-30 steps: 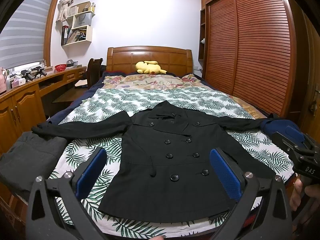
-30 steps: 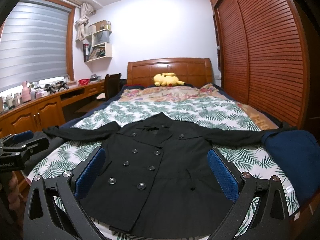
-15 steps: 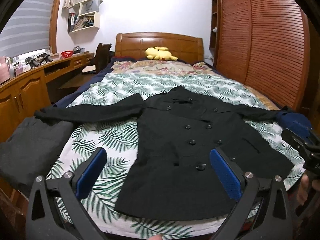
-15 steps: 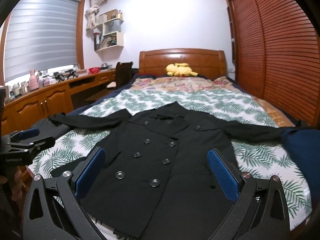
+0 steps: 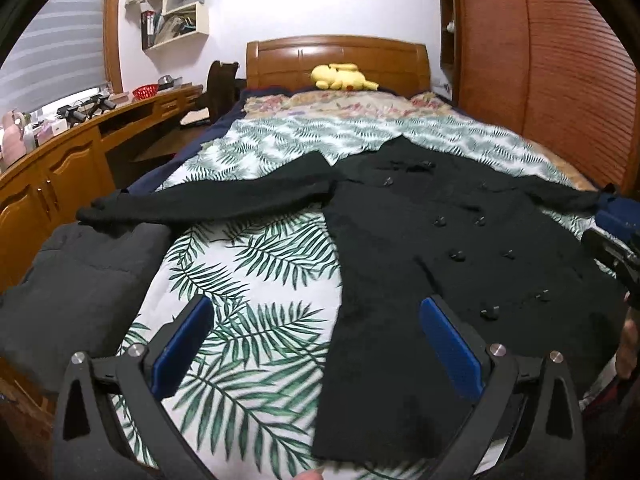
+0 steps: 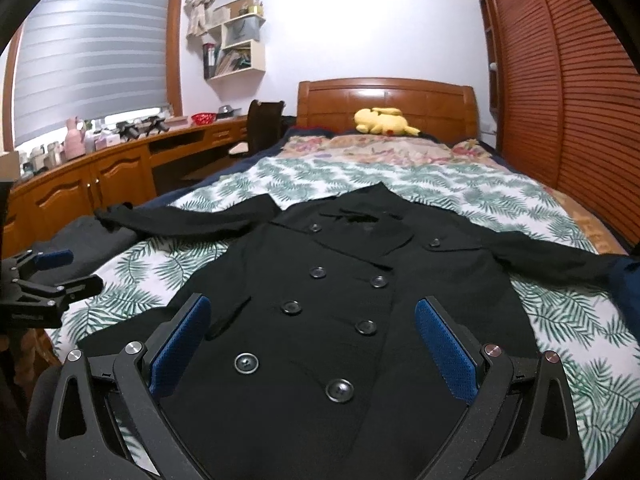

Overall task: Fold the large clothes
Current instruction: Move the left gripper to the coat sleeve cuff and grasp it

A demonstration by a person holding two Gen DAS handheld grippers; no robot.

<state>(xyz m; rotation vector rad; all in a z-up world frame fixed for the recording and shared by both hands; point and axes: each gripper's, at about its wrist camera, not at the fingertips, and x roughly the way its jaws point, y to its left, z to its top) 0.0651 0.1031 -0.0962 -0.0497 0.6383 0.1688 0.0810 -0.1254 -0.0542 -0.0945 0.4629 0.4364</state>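
Note:
A black double-breasted coat (image 5: 420, 248) lies flat and face up on the leaf-print bedspread (image 5: 256, 264), sleeves spread to both sides. It also shows in the right wrist view (image 6: 340, 288). My left gripper (image 5: 316, 344) is open and empty, low over the bedspread at the coat's left hem edge. My right gripper (image 6: 312, 340) is open and empty, low over the coat's lower front and its buttons. The left gripper shows at the left edge of the right wrist view (image 6: 48, 272); the right gripper shows at the right edge of the left wrist view (image 5: 616, 252).
A folded dark grey garment (image 5: 76, 280) lies at the bed's left edge under the coat's left cuff. A blue garment (image 6: 628, 288) lies at the right edge. A wooden desk (image 5: 60, 160) runs along the left wall, a slatted wardrobe (image 5: 552, 72) along the right. A yellow plush (image 5: 344, 78) sits by the headboard.
Both grippers have moved forward and lower toward the bed. The left view has shifted left, so the coat sits more to its right. Both grippers stay open.

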